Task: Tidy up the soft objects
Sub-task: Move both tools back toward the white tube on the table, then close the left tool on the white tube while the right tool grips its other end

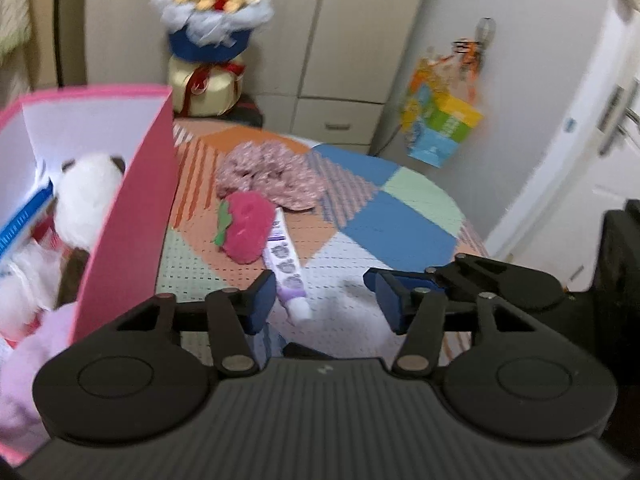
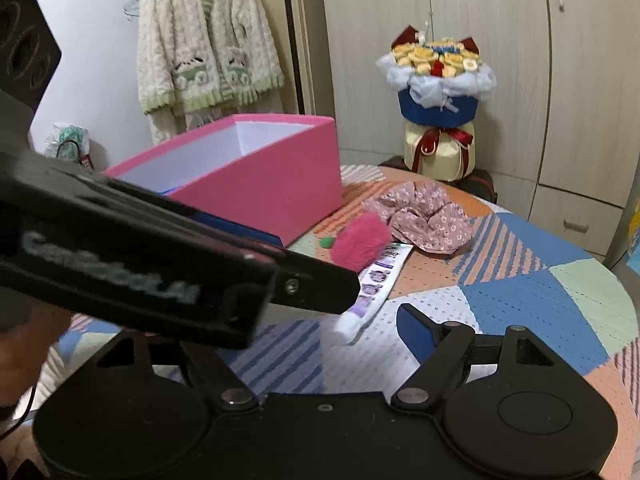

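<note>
Patchwork bench (image 1: 392,216) still holds your strawberry plush (image 1: 248,226) and floral scrunchie (image 1: 272,178), plush toys fill the pink box (image 1: 128,216), both grippers' fingers (image 1: 262,302) spread, empty.

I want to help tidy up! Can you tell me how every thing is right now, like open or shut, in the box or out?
Left gripper: fingers open, holding nothing.
Right gripper: one finger hidden, state unclear.
Pink box: open, no lid on.
White plush toy: inside the box.
Pink fuzzy toy: out on the table, against the tube.
Flowery scrunchie: out on the table.
Tube: lying flat, cap on.
</note>
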### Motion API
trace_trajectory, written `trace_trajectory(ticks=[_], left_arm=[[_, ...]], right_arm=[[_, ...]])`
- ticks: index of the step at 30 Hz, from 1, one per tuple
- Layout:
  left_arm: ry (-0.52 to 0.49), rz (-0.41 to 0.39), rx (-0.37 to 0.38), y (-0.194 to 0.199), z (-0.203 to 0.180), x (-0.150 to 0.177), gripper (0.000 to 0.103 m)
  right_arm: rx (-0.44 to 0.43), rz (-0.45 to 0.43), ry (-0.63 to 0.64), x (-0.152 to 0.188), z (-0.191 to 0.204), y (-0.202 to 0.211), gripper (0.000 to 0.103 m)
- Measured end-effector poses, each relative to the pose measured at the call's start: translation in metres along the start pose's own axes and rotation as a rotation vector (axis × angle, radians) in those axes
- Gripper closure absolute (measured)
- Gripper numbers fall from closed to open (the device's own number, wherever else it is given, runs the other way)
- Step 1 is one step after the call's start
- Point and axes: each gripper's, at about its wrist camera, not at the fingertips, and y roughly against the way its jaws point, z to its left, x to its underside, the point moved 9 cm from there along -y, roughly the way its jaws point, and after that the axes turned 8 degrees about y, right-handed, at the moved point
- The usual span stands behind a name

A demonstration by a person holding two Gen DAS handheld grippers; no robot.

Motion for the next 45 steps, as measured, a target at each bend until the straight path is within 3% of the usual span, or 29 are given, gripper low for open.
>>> trace_trajectory(ticks=[3, 7, 9, 14, 20, 25, 36, 39, 41, 45], left_arm=[[0.084, 0.033, 0.006, -0.024, 0.012, 0.0, 0.055], [0.086, -0.016, -0.102, -0.043, 0.024, -0.005, 0.058], [0.096, -0.006, -0.119, -0.052, 0.028, -0.006, 0.058], [0.142, 0.038, -0.088, -0.065, 0.033, -0.006, 0.064], [0.181, 0.07, 0.001, -0.071, 0.032, -0.001, 0.066], [0.212, 0.085, 0.018, -0.075, 0.035, 0.001, 0.067], [0.25, 0.108, 0.053, -0.079, 0.032, 0.007, 0.064], [0.231, 0.112, 0.057, -0.079, 0.027, 0.011, 0.067], [0.203, 0.093, 0.032, -0.077, 0.026, 0.014, 0.078], [0.186, 0.082, 0.035, -0.073, 0.024, 0.02, 0.082]], right_arm=[[-0.01, 0.019, 0.002, -0.001, -0.009, -0.017, 0.024], [-0.014, 0.045, 0.002, 0.0, -0.018, -0.041, 0.03], [0.007, 0.057, -0.013, -0.001, -0.024, -0.053, 0.032], [0.014, 0.074, -0.024, -0.002, -0.03, -0.067, 0.035], [0.096, 0.098, -0.029, 0.004, -0.026, -0.063, 0.054], [0.112, 0.097, -0.056, 0.008, -0.023, -0.062, 0.069], [0.085, 0.053, -0.235, 0.022, -0.03, -0.047, 0.072], [0.086, 0.042, -0.243, 0.026, -0.026, -0.044, 0.072], [0.091, 0.036, -0.252, 0.028, -0.026, -0.042, 0.072], [0.086, 0.014, -0.296, 0.032, -0.029, -0.039, 0.072]])
